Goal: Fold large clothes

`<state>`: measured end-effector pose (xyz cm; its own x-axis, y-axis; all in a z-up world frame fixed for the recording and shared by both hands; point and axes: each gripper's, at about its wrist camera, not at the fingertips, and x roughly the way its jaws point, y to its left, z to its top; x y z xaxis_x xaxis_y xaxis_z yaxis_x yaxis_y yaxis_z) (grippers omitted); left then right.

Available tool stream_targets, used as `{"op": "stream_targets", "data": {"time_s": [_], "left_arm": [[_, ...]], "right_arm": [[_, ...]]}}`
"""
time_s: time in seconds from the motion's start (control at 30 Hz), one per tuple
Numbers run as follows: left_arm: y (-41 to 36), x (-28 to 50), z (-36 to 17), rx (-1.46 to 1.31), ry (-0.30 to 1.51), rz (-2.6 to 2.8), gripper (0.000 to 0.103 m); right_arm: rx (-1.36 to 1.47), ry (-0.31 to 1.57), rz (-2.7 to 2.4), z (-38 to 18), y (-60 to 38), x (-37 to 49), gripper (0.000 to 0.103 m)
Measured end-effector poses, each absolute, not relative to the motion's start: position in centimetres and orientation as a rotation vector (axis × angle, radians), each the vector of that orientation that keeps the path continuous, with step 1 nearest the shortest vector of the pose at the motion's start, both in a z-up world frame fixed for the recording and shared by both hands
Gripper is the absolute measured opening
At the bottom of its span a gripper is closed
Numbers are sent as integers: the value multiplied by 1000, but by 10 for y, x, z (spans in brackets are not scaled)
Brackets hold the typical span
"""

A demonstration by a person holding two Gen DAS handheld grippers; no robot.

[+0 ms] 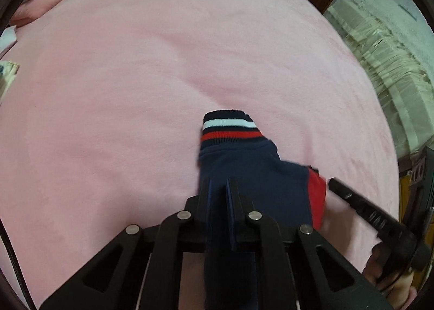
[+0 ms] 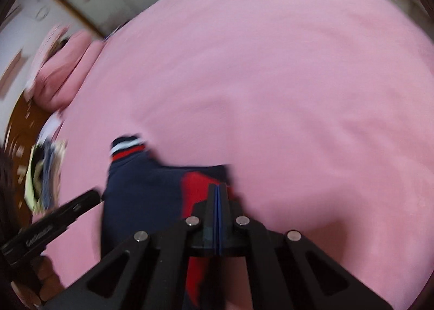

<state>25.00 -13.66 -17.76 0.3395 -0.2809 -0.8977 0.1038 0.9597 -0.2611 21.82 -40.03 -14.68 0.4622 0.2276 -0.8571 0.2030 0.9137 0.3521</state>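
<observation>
Left gripper (image 1: pixel 219 182) pinches navy sleeve (image 1: pixel 244 171), its striped cuff (image 1: pixel 230 128) just ahead; right gripper (image 2: pixel 217 188) clamps the garment's red panel (image 2: pixel 196 185) on the pink bed (image 2: pixel 271 79)

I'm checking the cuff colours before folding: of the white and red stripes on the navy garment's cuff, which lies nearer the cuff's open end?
The white stripe: it lies nearer the end of the cuff, while the red stripe lies beside the navy garment.
</observation>
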Motion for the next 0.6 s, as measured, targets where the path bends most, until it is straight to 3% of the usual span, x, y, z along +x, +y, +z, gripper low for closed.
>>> {"op": "stream_targets", "data": {"time_s": [0.2,0.37,0.6], "left_arm": [[-123,223,-194,-328,1278,-355,8],[-110,218,-199,-187,1281,-260,10],[-127,185,-199,-230,1337,-445,13]], "right_arm": [[568,1087,260,-133,-371,182,1],[270,1159,30,-146,-357,163,1],[492,1099,209,-125,-359,131,1]]}}
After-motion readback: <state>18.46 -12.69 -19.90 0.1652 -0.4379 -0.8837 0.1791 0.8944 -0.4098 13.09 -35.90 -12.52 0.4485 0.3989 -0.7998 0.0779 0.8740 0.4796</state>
